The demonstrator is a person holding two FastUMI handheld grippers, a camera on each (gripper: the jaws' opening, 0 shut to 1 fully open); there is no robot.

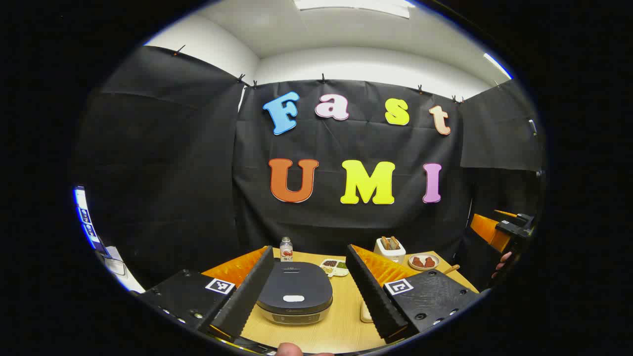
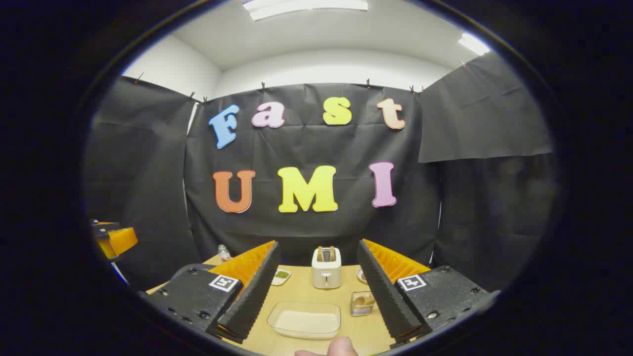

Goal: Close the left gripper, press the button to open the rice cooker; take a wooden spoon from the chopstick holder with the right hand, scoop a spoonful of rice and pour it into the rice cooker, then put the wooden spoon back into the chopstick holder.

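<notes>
Here both my claws hang spread wide above the table (image 1: 341,331), my left gripper (image 1: 309,291) framing the closed rice cooker (image 1: 295,299) and my right gripper (image 2: 319,291) framing the clear rice container (image 2: 305,320), with the chopstick holder (image 2: 362,303) just beside it.

Ceiling panels (image 1: 353,6) are lighting both views brightly and evenly; fisheye is bending edges, focus staying sharp.

A staged recording booth, not a home. Black cloth (image 2: 316,232) clipped to white walls hangs behind a wooden table (image 2: 301,291) of kitchenware.
</notes>
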